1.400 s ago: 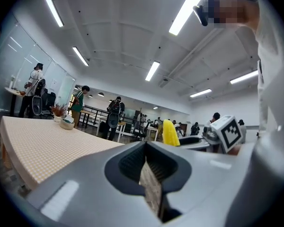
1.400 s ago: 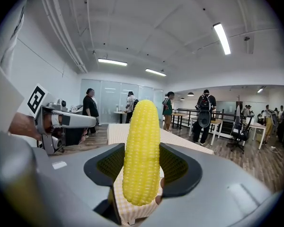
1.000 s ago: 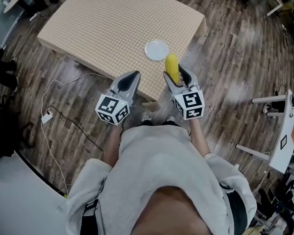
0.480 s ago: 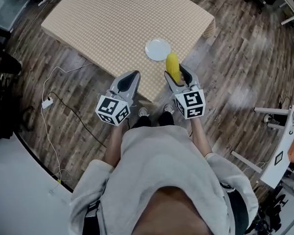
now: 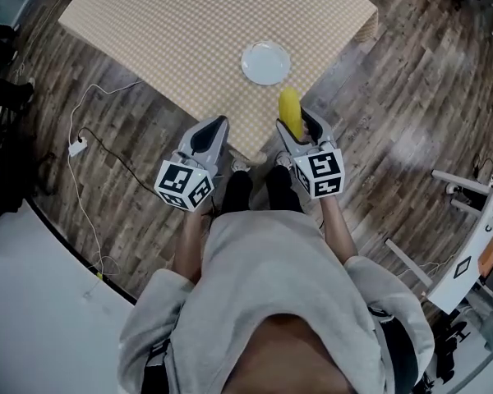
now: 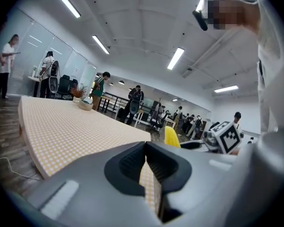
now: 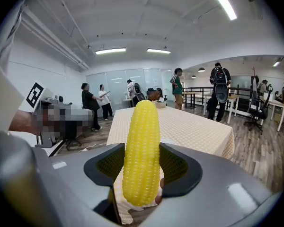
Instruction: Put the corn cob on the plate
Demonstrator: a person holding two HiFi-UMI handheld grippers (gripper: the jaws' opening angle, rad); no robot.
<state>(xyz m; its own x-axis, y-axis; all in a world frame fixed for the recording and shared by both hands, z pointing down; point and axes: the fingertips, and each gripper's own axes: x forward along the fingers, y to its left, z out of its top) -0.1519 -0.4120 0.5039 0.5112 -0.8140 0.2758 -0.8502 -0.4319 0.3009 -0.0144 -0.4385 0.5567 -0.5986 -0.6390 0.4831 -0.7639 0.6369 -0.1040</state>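
A yellow corn cob (image 5: 289, 112) stands upright between the jaws of my right gripper (image 5: 297, 126), which is shut on it just off the table's near corner. In the right gripper view the corn cob (image 7: 141, 150) fills the gap in the right gripper (image 7: 143, 163), with the table (image 7: 194, 129) behind it. The white plate (image 5: 265, 62) lies bare on the checked table (image 5: 197, 23), a little beyond the cob. My left gripper (image 5: 216, 128) hovers over the table's near edge, shut and holding nothing. From the left gripper (image 6: 146, 161) view, the cob (image 6: 172, 137) shows at the right.
A white cable and power strip (image 5: 77, 147) lie on the wooden floor at the left. White furniture legs (image 5: 464, 183) stand at the right. The person's shoes (image 5: 245, 165) are by the table's edge. Several people stand in the background (image 6: 100, 90), and a bowl (image 6: 85, 105) sits at the table's far end.
Both grippers have sunk and drawn back toward the person, so the cob now sits farther from the plate. The right gripper's hold on the cob is unchanged.
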